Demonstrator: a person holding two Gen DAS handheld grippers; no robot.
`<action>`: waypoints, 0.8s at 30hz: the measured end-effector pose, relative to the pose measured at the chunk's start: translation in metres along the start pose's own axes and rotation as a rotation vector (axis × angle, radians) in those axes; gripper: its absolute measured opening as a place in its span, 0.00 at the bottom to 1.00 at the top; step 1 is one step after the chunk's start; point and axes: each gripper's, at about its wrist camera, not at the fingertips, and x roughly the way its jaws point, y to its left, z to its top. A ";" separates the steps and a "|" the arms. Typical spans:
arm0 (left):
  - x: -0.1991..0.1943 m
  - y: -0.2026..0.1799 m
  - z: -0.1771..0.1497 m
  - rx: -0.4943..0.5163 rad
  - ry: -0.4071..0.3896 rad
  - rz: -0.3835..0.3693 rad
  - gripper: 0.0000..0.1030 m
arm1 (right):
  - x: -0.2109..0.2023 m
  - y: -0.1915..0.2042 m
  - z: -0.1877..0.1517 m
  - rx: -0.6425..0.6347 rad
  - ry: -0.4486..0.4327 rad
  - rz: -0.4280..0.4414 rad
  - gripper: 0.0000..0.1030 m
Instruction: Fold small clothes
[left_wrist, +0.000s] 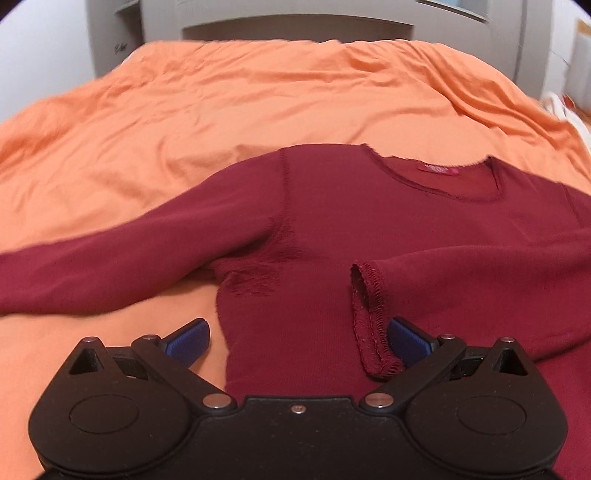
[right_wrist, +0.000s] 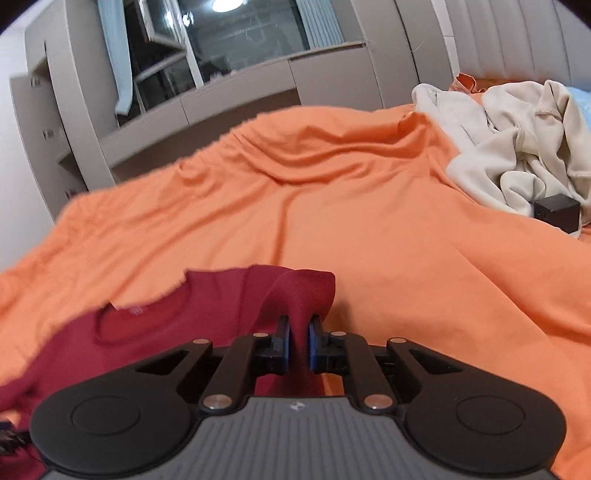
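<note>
**Right grips shirt shoulder, left spread over body**

Dark red long-sleeved knit shirt lies front up on the orange bedsheet; one sleeve stretched out, other sleeve's cuff folded onto the body. Left gripper fingers spread wide, holding nothing, cuff just beside one blue pad. Right gripper fingers clenched on bunched shirt fabric near the neckline. Cream crumpled garment lies well apart.
</note>
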 end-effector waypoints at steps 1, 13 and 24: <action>0.000 -0.003 0.000 0.017 -0.004 0.012 1.00 | 0.005 0.001 -0.003 0.001 0.012 -0.006 0.11; -0.018 0.002 -0.001 -0.019 -0.084 -0.071 0.99 | -0.038 -0.015 -0.015 -0.070 0.053 -0.018 0.71; -0.010 0.002 -0.002 -0.064 -0.032 -0.039 0.99 | -0.070 0.013 -0.054 -0.338 0.123 -0.104 0.92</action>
